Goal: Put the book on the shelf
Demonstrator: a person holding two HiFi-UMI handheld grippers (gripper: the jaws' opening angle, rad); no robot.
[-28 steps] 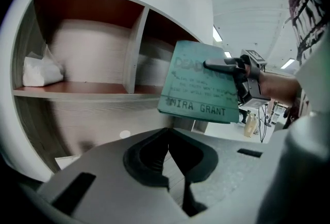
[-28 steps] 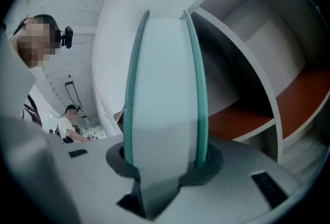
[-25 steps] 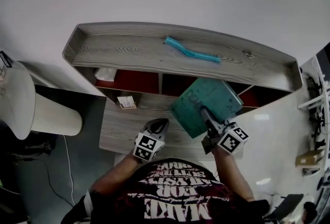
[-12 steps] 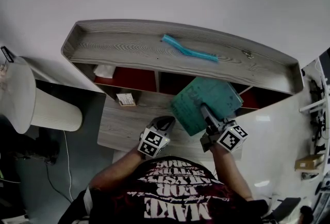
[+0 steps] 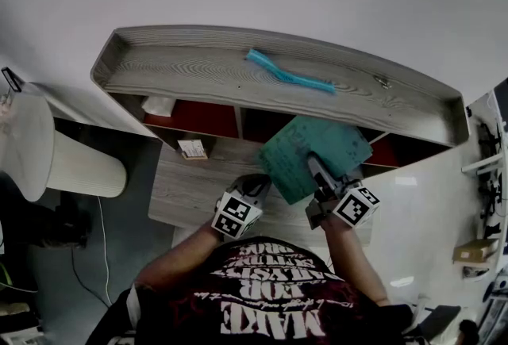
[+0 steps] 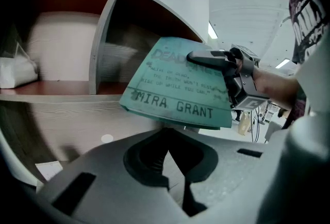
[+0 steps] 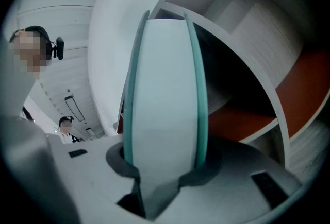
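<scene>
Two tongs [image 5: 257,181] [image 5: 313,162], one book [image 5: 290,161], one shelf [image 5: 198,75]

Head view dim, flat, slightly underexposed — shelf [image 5: 278,90] bowed by fisheye, its compartments in deep shadow. Both gripper views: black vignette at corners. Left gripper view — ceiling lights [image 6: 212,31] glare, left side smeared. Right gripper view: book [image 7: 165,94] close to lens, soft.

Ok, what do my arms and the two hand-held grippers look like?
The left hand-held gripper and the right hand-held gripper each have a grey moulded body, dark jaws and a cube of black-and-white square markers. No cables show. You wear a dark short-sleeved shirt with white block lettering, and your forearms are uncovered.
</scene>
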